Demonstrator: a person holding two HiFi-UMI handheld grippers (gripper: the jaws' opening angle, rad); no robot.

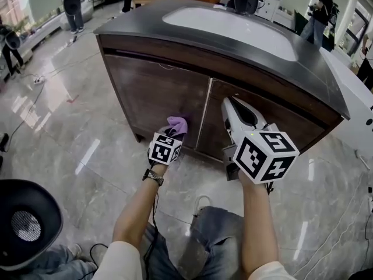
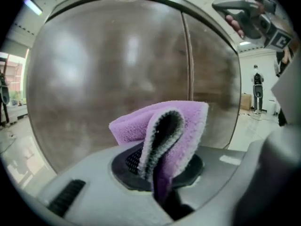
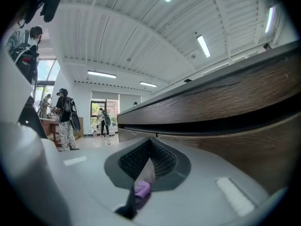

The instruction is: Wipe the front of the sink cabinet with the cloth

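Purple cloth (image 2: 160, 135) clamped in L tongs (image 1: 173, 134) at cabinet door (image 1: 157, 92); R tongs (image 1: 228, 104) together, held higher.

In the head view the left gripper (image 1: 173, 132) hides its jaws and most of the cloth (image 1: 178, 123) behind its marker cube (image 1: 165, 149); whether the cloth touches the sink cabinet (image 1: 157, 92) cannot be told. The right gripper (image 1: 228, 102) covers part of the right door (image 1: 288, 124)
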